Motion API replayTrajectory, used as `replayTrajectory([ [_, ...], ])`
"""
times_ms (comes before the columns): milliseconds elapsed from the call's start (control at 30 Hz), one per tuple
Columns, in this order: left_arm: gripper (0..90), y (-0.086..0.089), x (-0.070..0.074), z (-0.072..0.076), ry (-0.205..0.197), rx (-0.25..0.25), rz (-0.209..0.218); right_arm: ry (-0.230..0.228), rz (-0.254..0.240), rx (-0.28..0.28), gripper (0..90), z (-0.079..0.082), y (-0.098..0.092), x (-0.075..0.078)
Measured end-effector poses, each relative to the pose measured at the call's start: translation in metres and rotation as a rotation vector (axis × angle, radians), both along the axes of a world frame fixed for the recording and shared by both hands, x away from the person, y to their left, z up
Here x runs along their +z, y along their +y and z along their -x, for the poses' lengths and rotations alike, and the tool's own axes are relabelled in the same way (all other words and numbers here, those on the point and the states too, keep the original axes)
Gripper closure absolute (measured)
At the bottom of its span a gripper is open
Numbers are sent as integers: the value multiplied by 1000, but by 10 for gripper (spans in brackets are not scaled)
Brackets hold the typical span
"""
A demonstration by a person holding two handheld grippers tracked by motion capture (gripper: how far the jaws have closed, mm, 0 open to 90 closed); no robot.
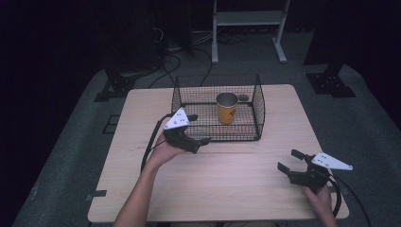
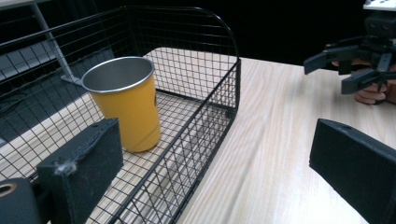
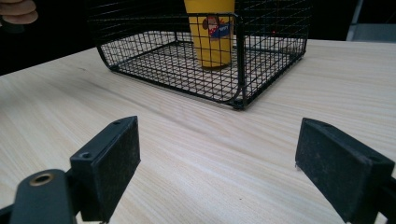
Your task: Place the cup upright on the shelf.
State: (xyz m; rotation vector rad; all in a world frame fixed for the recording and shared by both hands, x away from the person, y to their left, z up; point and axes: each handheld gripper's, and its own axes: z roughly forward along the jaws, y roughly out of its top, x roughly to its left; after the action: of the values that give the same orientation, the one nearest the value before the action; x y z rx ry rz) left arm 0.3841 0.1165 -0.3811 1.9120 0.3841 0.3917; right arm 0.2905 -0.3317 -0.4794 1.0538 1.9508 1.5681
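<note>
A black wire basket (image 1: 259,101) stands at the back middle of the wooden table (image 1: 236,189). Upright inside it is a yellow cup (image 1: 227,109) with a bare metal inside. My left gripper (image 1: 198,128) hovers open at the basket's front left corner, holding nothing. In the left gripper view its jaws (image 2: 219,163) straddle the basket's near wall (image 2: 224,107), with the cup (image 2: 123,102) just beyond and the right gripper (image 2: 327,74) farther off. My right gripper (image 1: 290,160) rests open and empty near the front right. In its own view the right gripper (image 3: 224,163) faces the basket (image 3: 240,70) and cup (image 3: 212,42).
A small dark round thing (image 1: 242,98) lies in the basket behind the cup. Bare wood stretches between the grippers. Off the table, a white-framed stand (image 1: 246,19), black stand bases (image 1: 331,82) and cables (image 1: 170,61) sit on the grey floor. A hand (image 3: 18,11) shows top left.
</note>
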Motion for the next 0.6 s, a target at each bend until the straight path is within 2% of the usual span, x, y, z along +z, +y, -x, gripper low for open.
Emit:
replayTrajectory([
  [300, 23, 4, -2, 10, -1, -14, 9, -3, 9, -5, 129, 0, 1, 0],
  [600, 23, 5, -6, 23, -11, -19, -4, -2, 12, -7, 129, 1, 1, 0],
])
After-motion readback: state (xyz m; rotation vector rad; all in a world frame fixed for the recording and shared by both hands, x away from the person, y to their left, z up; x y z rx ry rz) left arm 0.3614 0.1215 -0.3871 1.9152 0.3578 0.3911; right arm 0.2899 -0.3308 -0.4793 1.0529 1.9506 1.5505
